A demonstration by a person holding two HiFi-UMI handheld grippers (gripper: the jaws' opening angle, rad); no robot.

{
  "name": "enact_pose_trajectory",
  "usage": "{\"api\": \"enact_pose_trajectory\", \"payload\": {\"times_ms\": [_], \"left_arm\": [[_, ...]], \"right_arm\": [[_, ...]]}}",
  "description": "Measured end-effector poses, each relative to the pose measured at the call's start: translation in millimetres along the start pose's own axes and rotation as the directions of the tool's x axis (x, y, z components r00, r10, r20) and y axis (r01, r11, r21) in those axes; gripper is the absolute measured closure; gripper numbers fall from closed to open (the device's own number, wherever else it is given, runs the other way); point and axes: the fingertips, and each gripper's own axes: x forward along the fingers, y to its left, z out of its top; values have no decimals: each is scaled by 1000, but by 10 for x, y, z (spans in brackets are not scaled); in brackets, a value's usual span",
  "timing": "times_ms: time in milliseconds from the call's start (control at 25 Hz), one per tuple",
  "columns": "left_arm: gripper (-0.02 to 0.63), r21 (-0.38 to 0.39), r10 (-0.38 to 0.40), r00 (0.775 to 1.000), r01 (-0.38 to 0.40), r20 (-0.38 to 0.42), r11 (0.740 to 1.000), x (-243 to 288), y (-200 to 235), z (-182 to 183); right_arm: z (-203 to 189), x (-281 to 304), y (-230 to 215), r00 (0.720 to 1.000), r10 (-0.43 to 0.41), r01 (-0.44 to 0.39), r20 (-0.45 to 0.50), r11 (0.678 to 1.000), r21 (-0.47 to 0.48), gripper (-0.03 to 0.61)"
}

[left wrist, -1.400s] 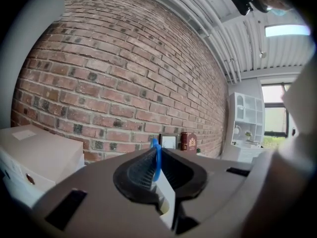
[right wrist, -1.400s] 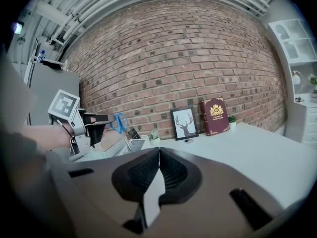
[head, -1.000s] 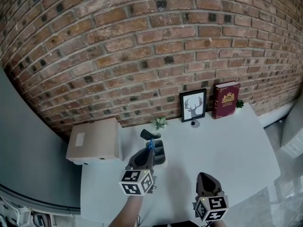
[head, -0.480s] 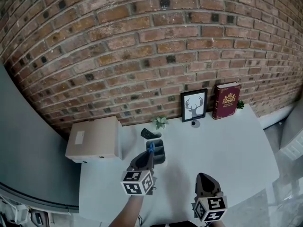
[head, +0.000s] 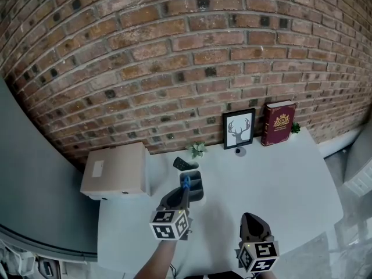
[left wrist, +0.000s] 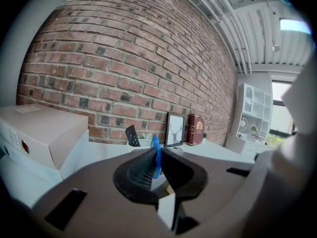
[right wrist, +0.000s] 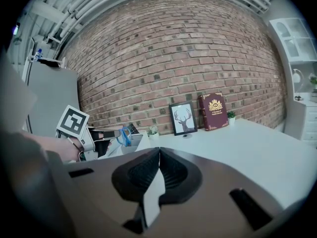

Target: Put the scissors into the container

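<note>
My left gripper (head: 185, 186) is shut on the blue-handled scissors (head: 185, 181), whose handle loop sticks up past the jaw tips (left wrist: 156, 153). It hovers just over the near end of the dark grey container (head: 194, 187) on the white table (head: 279, 173). From the right gripper view the scissors (right wrist: 123, 135) show in the left gripper's jaws beside the container (right wrist: 130, 144). My right gripper (head: 254, 224) is shut with nothing in it, low at the table's near side, well right of the container.
A cardboard box (head: 115, 170) sits at the table's left end. Behind the container stand a black remote-like object (head: 181, 164) and a small plant (head: 197, 150). Along the brick wall are a deer picture frame (head: 238, 128) and a red book (head: 277, 122).
The left gripper with the scissors has shifted very slightly. The right gripper has stayed put.
</note>
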Motion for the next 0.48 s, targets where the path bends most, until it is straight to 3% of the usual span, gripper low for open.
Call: {"api": "enact_pose_trajectory", "payload": {"times_ms": [480], "left_arm": [[583,-11,-3,1000,2,-18,1000,-63,44,-88]], "right_arm": [[-33,37,74,1000,7,-7,-12,1000,-9,577]]}}
